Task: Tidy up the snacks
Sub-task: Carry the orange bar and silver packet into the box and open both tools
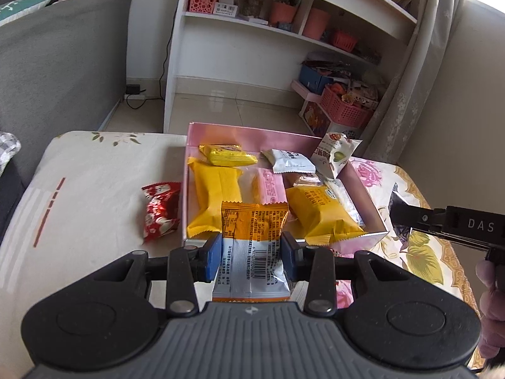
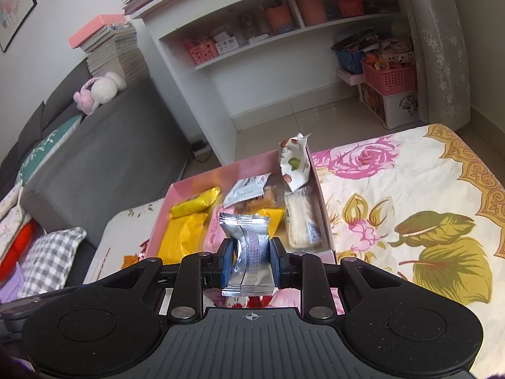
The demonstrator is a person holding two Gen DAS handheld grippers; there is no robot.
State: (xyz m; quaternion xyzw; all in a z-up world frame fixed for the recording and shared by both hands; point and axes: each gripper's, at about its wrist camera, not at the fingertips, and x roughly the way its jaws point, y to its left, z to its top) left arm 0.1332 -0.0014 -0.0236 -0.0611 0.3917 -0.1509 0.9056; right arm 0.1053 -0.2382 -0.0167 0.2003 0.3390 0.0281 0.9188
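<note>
A pink box (image 1: 372, 211) on the flowered table holds several snack packets, mostly yellow, one white and one pink. My left gripper (image 1: 251, 251) is shut on an orange and silver packet (image 1: 252, 237), held flat just before the box's near wall. A red packet (image 1: 159, 210) lies on the cloth left of the box. In the right wrist view my right gripper (image 2: 251, 260) is shut on a silver foil packet (image 2: 247, 246), raised above the near end of the pink box (image 2: 325, 208). The right gripper's black body (image 1: 442, 224) shows at the right edge of the left wrist view.
A white and green packet (image 1: 336, 154) leans upright at the box's far right corner. Behind the table stand a white shelf unit (image 1: 252, 50) and pink baskets (image 1: 344, 107) on the floor. A grey sofa (image 1: 56, 63) runs along the left. A hand (image 1: 492, 297) shows at the right.
</note>
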